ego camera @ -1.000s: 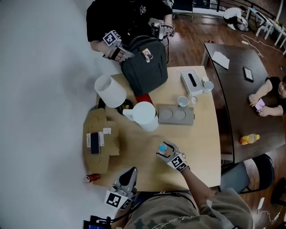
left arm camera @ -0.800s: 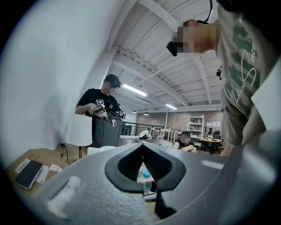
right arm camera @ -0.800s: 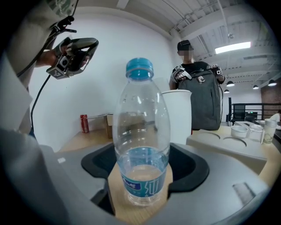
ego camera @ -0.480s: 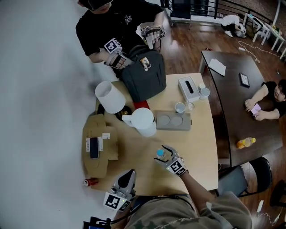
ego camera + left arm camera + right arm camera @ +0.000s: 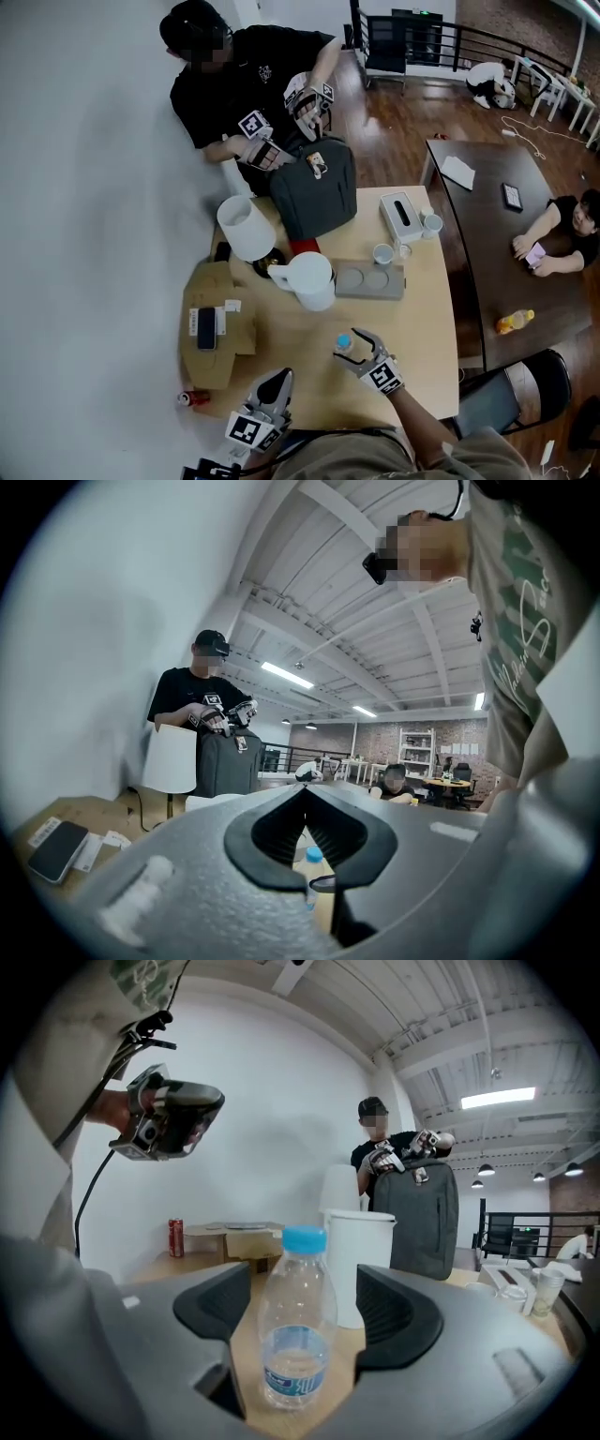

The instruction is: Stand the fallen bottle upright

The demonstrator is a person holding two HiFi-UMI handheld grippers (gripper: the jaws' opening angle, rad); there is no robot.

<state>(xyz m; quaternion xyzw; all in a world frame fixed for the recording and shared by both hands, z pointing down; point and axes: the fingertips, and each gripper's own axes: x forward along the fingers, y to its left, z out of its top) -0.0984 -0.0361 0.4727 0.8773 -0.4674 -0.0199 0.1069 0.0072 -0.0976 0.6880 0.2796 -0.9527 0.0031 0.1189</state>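
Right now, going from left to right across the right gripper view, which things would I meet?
can → box → bottle → jug → backpack → cups

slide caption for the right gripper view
Water bottle stands upright between the right gripper's open fingers, which have just closed slightly.

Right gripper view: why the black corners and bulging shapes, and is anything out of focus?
Right gripper view: a wide-angle lens gives a round image with black corners; the bottle is sharp, the near fingers soft. Left gripper view: same bulge. Head view: evenly lit.
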